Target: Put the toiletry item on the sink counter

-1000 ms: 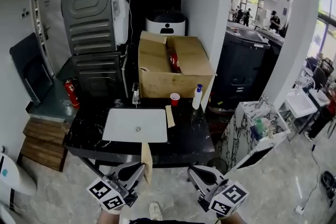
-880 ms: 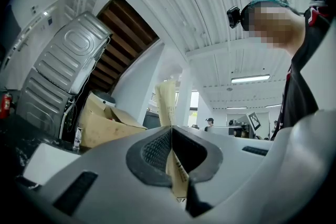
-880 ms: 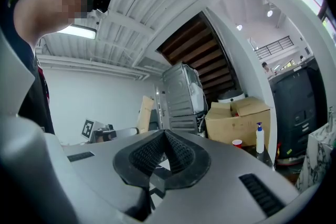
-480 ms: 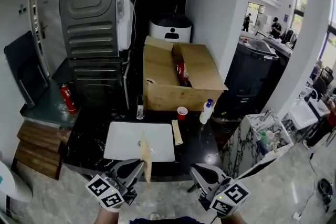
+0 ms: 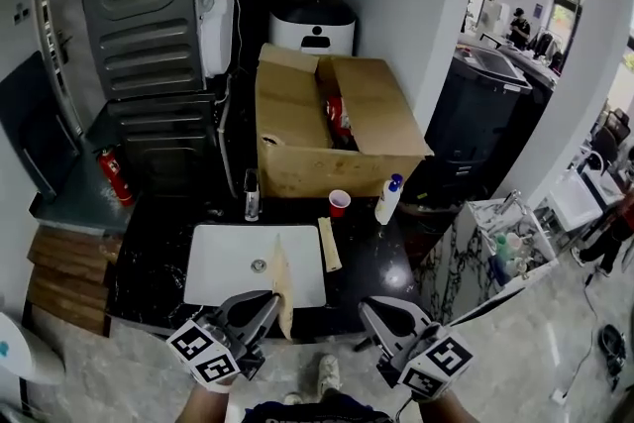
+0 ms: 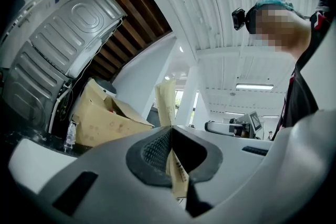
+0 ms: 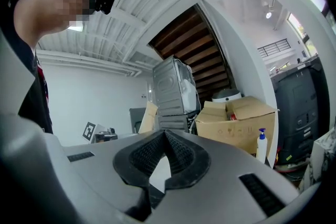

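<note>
Black sink counter [image 5: 369, 264] below cardboard box [image 5: 297, 129]

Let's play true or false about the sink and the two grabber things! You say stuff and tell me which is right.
1. The left gripper is pinching a tan packet. True.
2. The right gripper is holding the red cup. False: its jaws are shut on nothing, and the cup stands on the counter.
3. A pump bottle stands on the counter, right of the red cup. True.
4. The cardboard box is closed up. False: its flaps are open.
</note>
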Tool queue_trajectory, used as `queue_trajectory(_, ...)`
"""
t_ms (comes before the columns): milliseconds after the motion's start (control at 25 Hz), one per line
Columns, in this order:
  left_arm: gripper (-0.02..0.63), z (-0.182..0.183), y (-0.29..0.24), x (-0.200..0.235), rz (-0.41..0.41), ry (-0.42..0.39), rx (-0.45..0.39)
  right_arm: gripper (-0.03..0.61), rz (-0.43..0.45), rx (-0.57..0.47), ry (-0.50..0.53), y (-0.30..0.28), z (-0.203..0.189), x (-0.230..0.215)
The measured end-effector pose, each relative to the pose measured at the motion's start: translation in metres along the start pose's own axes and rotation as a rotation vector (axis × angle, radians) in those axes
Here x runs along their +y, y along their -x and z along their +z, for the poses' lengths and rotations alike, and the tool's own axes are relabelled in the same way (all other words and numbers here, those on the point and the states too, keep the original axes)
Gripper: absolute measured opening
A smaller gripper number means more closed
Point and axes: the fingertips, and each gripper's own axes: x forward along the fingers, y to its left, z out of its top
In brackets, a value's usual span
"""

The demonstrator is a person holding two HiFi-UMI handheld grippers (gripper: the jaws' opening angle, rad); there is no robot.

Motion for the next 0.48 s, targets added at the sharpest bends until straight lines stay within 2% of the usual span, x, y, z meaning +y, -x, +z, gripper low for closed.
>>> queue_trajectory(320, 0.017, -0.019, -0.076, 0.052, 0.086, 0.121, 0.082, 0.037, 0.041, -0.054, -0.008, -0.033, 0.021, -0.072)
queue_trajectory(480, 0.017, -0.046, -0.124, 0.075, 0.102, 0.190, 0.137, 0.037, 0.035, -0.037, -0.005, -0.043, 0.018, -0.115)
